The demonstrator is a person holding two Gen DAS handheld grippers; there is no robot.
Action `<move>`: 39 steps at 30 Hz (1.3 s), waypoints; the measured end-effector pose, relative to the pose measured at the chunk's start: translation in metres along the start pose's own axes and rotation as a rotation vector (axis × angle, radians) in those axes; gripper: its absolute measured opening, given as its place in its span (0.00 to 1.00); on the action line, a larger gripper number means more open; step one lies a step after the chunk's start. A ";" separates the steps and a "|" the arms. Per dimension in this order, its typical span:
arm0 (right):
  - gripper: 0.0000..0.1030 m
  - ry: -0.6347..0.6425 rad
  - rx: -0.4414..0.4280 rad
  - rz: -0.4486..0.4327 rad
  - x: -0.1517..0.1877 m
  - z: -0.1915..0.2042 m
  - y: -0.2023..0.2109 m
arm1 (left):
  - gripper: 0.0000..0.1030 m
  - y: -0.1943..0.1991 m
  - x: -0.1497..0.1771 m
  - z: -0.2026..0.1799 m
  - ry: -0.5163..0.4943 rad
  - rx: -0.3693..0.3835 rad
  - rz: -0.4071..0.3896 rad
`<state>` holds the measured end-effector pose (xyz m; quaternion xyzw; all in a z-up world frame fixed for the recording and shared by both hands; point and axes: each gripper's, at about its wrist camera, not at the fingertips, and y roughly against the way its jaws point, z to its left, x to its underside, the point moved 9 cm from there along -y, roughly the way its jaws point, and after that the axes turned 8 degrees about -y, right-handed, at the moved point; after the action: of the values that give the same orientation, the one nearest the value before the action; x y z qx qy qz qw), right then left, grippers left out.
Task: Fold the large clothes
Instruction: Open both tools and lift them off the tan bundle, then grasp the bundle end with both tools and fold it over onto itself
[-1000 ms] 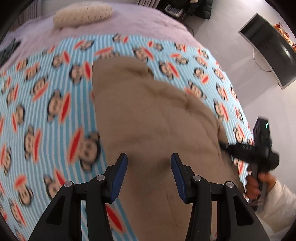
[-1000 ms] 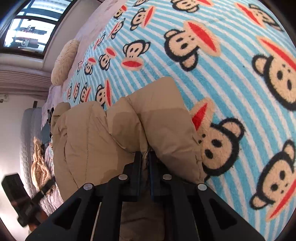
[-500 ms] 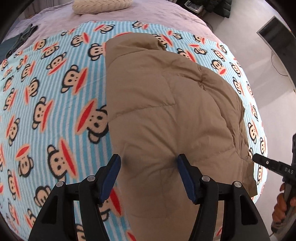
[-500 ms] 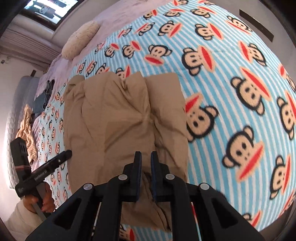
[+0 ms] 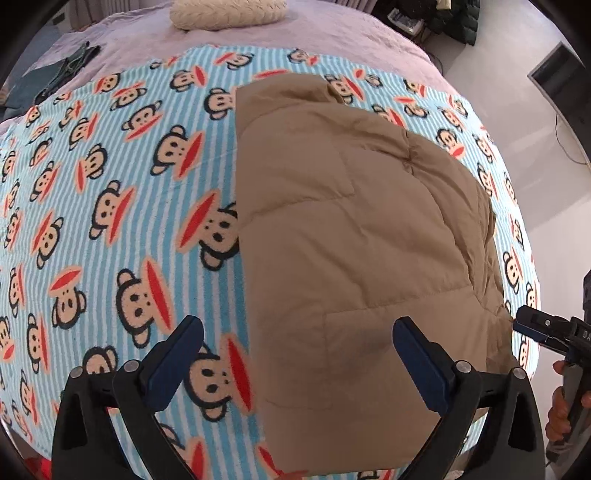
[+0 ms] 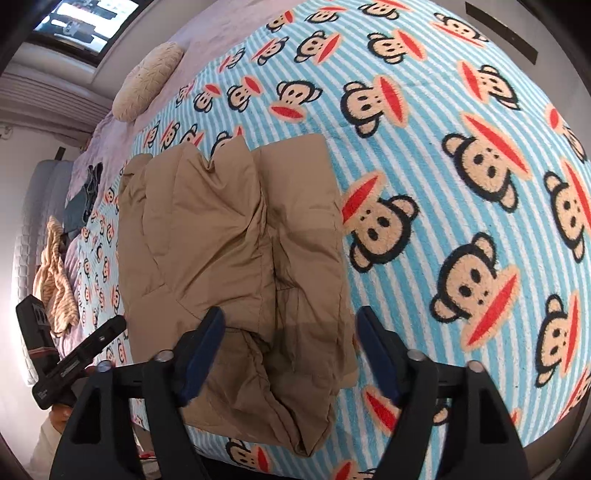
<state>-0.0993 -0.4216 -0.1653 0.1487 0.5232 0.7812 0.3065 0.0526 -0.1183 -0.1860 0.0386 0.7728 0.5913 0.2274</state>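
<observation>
Both grippers' jaws have just opened wide, empty, above the folded tan jacket (image 5: 354, 236); no label readable.

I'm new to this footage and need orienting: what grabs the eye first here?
A tan puffy jacket, folded into a block, lies in the middle of a blue-striped monkey-print blanket on the bed. Both claws hang open above its near edge, the left claw and the right claw, neither gripping it. A cream pillow sits at the far end.

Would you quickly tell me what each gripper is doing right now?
Left gripper: open, just opened wider, holding nothing above the tan puffer jacket.
Right gripper: open, just released, holding nothing above the jacket.
</observation>
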 end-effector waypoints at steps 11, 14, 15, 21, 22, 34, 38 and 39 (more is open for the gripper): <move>0.85 -0.008 -0.063 0.075 -0.012 -0.006 -0.023 | 0.99 -0.019 0.002 0.007 0.069 0.141 0.048; 0.86 -0.038 -0.107 0.096 -0.017 -0.008 -0.031 | 0.99 -0.026 0.003 0.008 0.088 0.186 0.069; 0.86 -0.047 -0.116 0.101 -0.020 -0.009 -0.033 | 0.99 -0.027 0.003 0.008 0.091 0.196 0.071; 0.86 -0.063 -0.164 0.139 -0.031 -0.012 -0.046 | 0.99 -0.037 -0.001 0.013 0.117 0.280 0.089; 0.86 -0.058 -0.179 0.149 -0.033 -0.011 -0.049 | 0.99 -0.039 -0.003 0.014 0.124 0.298 0.089; 0.86 0.017 -0.242 0.274 -0.046 0.003 -0.091 | 0.99 -0.074 -0.015 0.016 0.192 0.534 0.126; 0.86 0.008 -0.293 0.305 -0.052 0.013 -0.107 | 0.99 -0.086 -0.022 0.011 0.195 0.562 0.128; 0.86 -0.001 -0.308 0.325 -0.053 0.016 -0.112 | 0.99 -0.089 -0.022 0.010 0.196 0.569 0.130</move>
<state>-0.0131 -0.4142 -0.2553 0.1830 0.3666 0.8909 0.1960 0.0953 -0.1435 -0.2643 0.0928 0.9214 0.3656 0.0933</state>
